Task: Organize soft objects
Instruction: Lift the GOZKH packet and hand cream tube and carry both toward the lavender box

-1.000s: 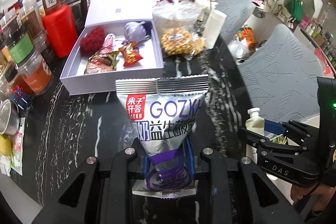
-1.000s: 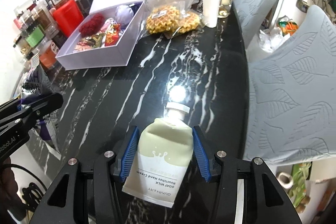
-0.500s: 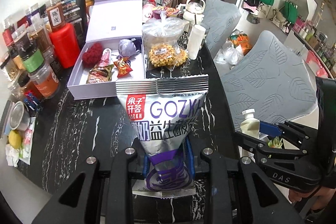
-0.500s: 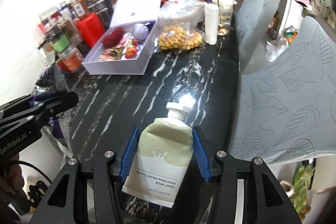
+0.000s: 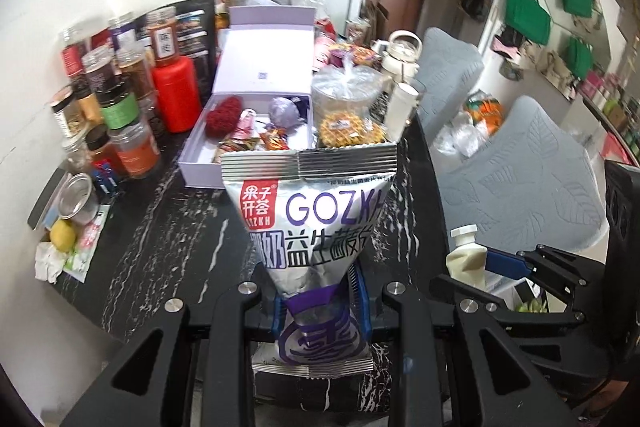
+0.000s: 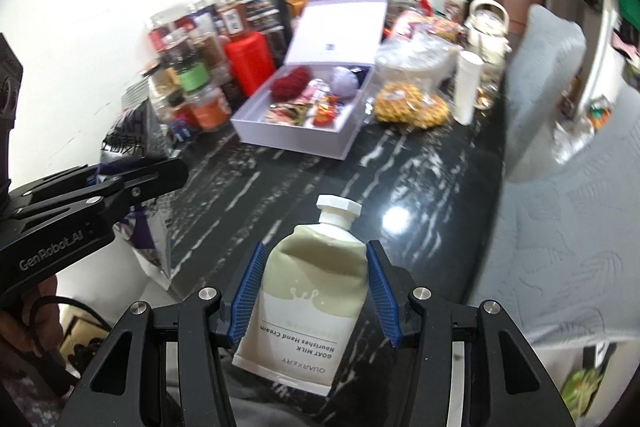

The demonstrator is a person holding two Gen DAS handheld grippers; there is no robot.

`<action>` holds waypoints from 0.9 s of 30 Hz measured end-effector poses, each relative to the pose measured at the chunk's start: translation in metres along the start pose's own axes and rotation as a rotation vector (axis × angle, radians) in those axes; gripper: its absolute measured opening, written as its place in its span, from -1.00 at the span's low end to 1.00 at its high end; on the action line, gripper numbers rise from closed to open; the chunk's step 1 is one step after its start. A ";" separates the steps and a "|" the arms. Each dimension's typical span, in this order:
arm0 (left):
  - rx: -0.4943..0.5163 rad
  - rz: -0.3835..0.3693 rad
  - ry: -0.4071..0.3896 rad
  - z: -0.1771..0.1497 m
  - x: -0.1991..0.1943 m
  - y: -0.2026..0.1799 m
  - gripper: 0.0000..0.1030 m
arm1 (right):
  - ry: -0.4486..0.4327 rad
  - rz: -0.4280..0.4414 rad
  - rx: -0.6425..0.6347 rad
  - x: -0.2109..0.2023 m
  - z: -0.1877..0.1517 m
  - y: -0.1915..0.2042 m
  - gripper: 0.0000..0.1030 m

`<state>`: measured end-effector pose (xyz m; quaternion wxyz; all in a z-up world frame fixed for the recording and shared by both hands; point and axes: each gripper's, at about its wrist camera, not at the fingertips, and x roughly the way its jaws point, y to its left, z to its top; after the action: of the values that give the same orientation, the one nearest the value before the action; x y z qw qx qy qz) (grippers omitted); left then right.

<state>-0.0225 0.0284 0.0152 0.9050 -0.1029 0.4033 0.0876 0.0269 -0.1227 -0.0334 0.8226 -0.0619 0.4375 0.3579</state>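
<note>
Both grippers are rising off the black marble table (image 5: 160, 251), the left gripper (image 5: 320, 301) clamping the GOZKH snack bag (image 5: 316, 223), the right gripper (image 6: 314, 291) squeezing the hand cream tube (image 6: 312, 299), seemingly heading for the lavender gift box (image 5: 200, 169).

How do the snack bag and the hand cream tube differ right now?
The snack bag is silver and purple foil; the hand cream tube is pale green and white with a screw cap. The left claw pinches the bag's narrow lower part; the right claw squeezes the tube's body. Both are held above the black table.
</note>
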 end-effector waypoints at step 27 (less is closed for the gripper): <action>0.010 -0.033 -0.043 0.073 0.032 0.063 -0.48 | -0.043 0.026 -0.088 0.048 0.087 0.035 -0.01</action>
<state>0.0356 0.1098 0.0320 0.9153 -0.1028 0.3825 0.0729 0.0804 -0.0348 -0.0097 0.8235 -0.0846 0.4043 0.3889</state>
